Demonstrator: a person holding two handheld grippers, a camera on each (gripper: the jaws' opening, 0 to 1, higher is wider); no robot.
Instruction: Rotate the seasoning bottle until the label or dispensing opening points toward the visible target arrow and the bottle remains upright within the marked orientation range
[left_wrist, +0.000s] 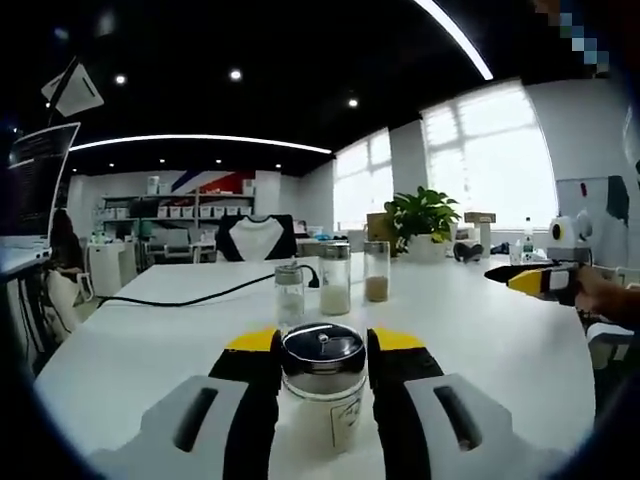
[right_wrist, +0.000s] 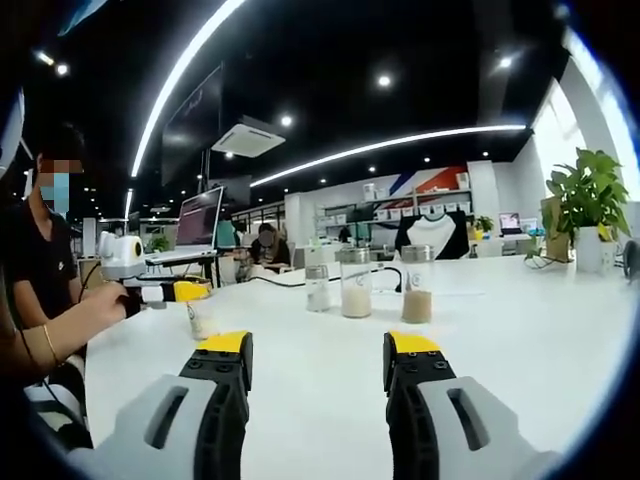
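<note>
Left hand-held gripper (left_wrist: 322, 362) is clamped on the bottle (left_wrist: 322, 385): in the left gripper view we see its two black jaws with yellow tips pressed against either side of the glass, just below the shiny metal lid. That bottle stands upright on the white bench (left_wrist: 150, 340) and holds pale powder. We cannot make out any label or arrow.

Ahead of those jaws stand three more jars: a small clear one (left_wrist: 289, 295) nearest, a taller one (left_wrist: 335, 279) with white filling just beyond it, and a third (left_wrist: 377, 271) with brown filling to its right. A black cable (left_wrist: 200, 295) runs across the bench left of them. Far to the right, the other gripper's yellow tip (left_wrist: 530, 280) shows, held by a hand (left_wrist: 605, 293).

Right hand-held gripper (right_wrist: 317, 362) hangs over bare bench (right_wrist: 520, 330) with its jaws apart and nothing between them. Ahead of it we see the three jars again, well apart from the tips. To the left, a person's hand (right_wrist: 95, 310) grips the left tool beside the bottle (right_wrist: 196, 320).
</note>
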